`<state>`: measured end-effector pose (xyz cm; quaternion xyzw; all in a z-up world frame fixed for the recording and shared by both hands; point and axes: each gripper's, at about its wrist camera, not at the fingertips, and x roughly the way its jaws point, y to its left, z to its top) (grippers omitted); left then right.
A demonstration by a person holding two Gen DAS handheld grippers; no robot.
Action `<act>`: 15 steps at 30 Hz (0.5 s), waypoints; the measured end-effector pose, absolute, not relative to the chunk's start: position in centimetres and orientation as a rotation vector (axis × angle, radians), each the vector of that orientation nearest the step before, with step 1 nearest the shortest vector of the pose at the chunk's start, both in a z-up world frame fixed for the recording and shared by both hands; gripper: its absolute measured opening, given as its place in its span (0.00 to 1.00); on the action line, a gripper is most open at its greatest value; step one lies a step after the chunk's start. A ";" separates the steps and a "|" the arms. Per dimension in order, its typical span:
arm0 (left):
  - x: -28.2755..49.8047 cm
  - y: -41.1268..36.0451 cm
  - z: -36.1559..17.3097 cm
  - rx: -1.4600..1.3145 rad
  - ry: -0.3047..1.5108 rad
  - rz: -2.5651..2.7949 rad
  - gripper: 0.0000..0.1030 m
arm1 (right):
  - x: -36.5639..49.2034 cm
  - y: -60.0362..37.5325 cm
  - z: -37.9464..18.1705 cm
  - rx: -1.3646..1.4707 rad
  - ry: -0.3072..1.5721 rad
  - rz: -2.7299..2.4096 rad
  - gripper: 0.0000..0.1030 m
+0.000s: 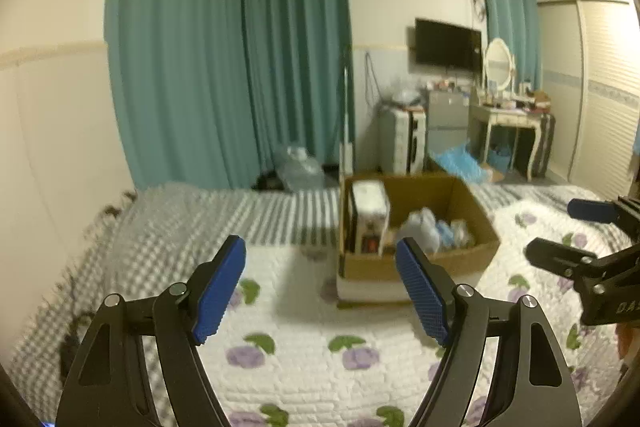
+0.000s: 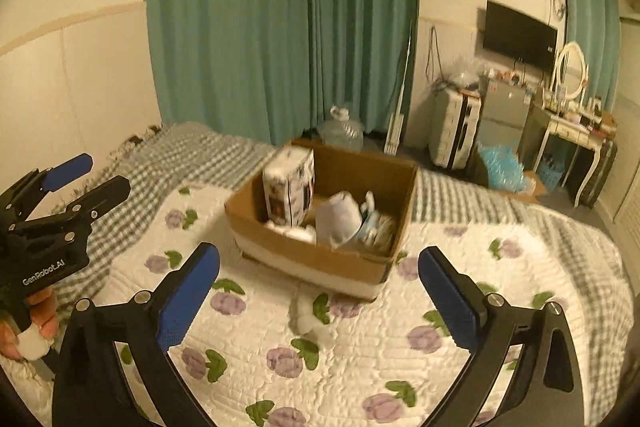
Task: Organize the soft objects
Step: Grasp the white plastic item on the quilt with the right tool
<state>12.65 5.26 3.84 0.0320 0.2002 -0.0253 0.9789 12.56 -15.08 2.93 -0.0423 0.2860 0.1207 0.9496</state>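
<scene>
An open cardboard box (image 2: 320, 263) stands on the bed and also shows in the left wrist view (image 1: 416, 263). It holds an upright white printed carton (image 2: 290, 187) and white and pale blue soft items (image 2: 344, 219). A small white soft object (image 2: 308, 323) lies on the floral quilt (image 2: 360, 367) just in front of the box. My left gripper (image 1: 320, 287) is open and empty, above the quilt short of the box. My right gripper (image 2: 320, 291) is open and empty, above the white object.
A grey checked blanket (image 1: 180, 227) covers the far side of the bed. Teal curtains (image 2: 280, 27) hang behind. A water jug (image 2: 344, 131), a white suitcase (image 2: 456, 131), a dressing table (image 2: 576, 139) and a wardrobe (image 1: 608, 87) stand beyond the bed.
</scene>
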 end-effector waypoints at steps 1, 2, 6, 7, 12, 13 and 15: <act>13.2 5.2 3.0 0.058 0.420 -0.053 0.76 | 13.0 -14.9 2.0 -0.087 0.596 0.245 0.97; 13.3 5.2 2.2 0.057 0.434 -0.056 0.76 | 13.5 -14.8 1.0 -0.087 0.611 0.247 0.97; 14.0 5.5 -1.8 0.072 0.498 -0.060 0.76 | 15.2 -14.2 -3.1 -0.083 0.667 0.245 0.97; 14.1 5.6 -2.3 0.075 0.509 -0.060 0.76 | 15.6 -14.2 -4.2 -0.083 0.684 0.243 0.97; 15.7 5.8 -6.5 0.089 0.593 -0.053 0.76 | 17.7 -13.6 -9.3 -0.078 0.771 0.243 0.97; 16.1 5.8 -7.4 0.094 0.613 -0.050 0.76 | 18.1 -13.5 -10.0 -0.081 0.783 0.243 0.97; 16.9 5.9 -8.5 0.105 0.641 -0.041 0.76 | 18.7 -13.3 -11.5 -0.092 0.805 0.235 0.95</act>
